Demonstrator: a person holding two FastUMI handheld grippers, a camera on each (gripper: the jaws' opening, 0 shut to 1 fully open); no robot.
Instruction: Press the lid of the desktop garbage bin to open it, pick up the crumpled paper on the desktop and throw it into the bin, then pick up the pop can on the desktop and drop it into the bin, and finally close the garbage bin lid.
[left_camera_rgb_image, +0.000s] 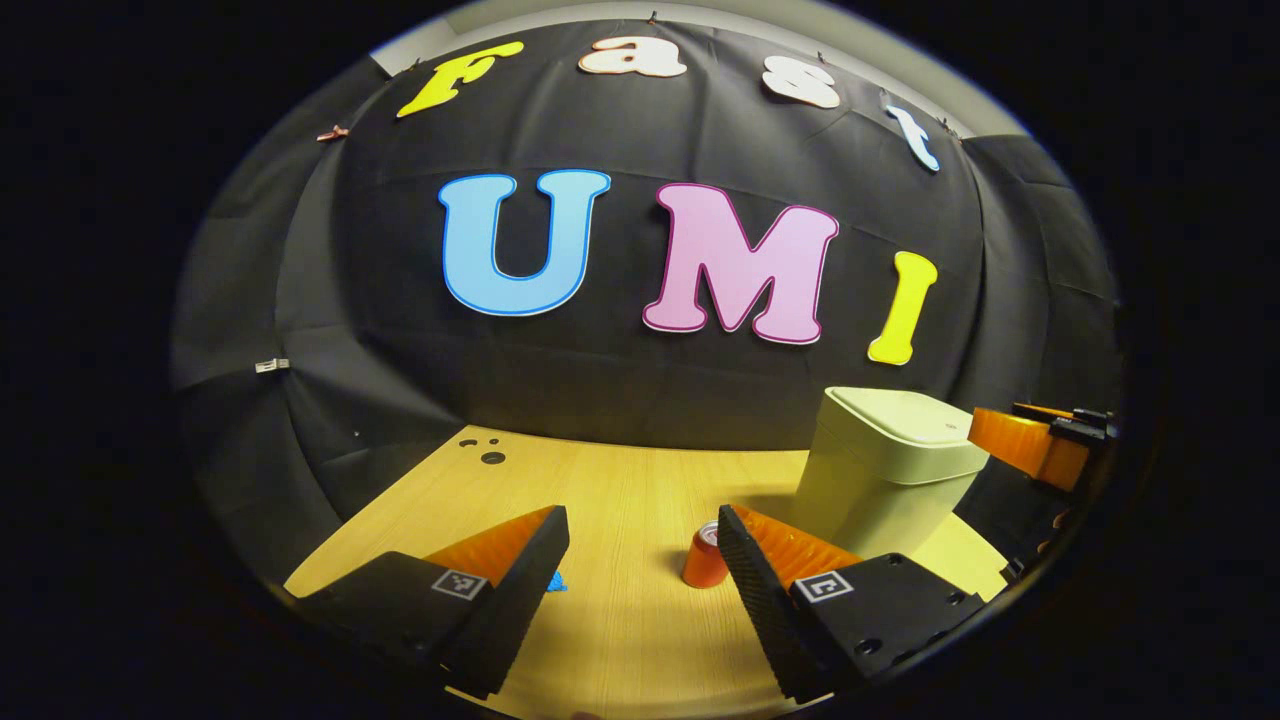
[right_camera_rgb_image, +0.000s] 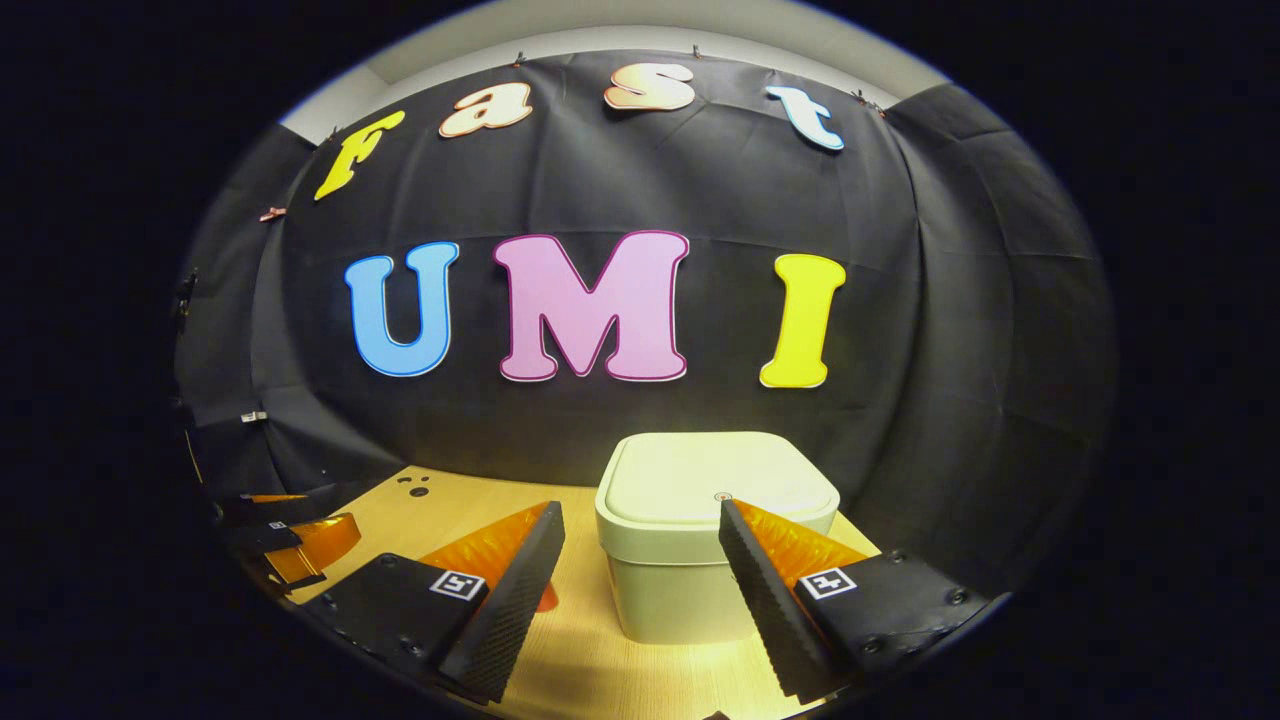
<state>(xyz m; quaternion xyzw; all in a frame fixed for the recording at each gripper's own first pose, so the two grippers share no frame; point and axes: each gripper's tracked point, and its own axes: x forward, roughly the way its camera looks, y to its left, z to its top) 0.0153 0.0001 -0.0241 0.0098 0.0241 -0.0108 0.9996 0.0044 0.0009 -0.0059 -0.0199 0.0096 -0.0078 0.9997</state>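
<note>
Starting at the left of the left gripper view, the left gripper (left_camera_rgb_image: 640, 560) hangs above the worktop (left_camera_rgb_image: 620, 640) with its jaws wide apart and nothing between them. A small blue scrap (left_camera_rgb_image: 556, 582) lies on the wood just beside its left finger; it is too small to say whether this is the crumpled paper. If it is, it should be light and soft, giving under the pads, so a pinch across its middle ought to hold it.

Next comes the can (left_camera_rgb_image: 705, 560), upright on the worktop, partly hidden behind the right finger. I judge it light, thin-walled and smooth, so easy to dent or to let slip. The best hold looks to be across the round body about halfway up, with a modest squeeze.

Further right stands the bin (left_camera_rgb_image: 880, 480), pale and boxy, with its lid (left_camera_rgb_image: 915, 420) down and flat. It looks like stiff plastic and probably light enough to slide if pushed sideways, so the press should go straight down on the lid. At the far right edge the right gripper (left_camera_rgb_image: 1040, 440) shows level with the lid.

In the right gripper view, the left gripper (right_camera_rgb_image: 290, 540) shows at the far left edge. The right gripper (right_camera_rgb_image: 640, 555) is likewise wide open and empty, with the bin (right_camera_rgb_image: 700, 590) straight ahead between its fingers. A small dot (right_camera_rgb_image: 722, 496) near the front of the lid (right_camera_rgb_image: 715, 475) may mark where to press.
</note>
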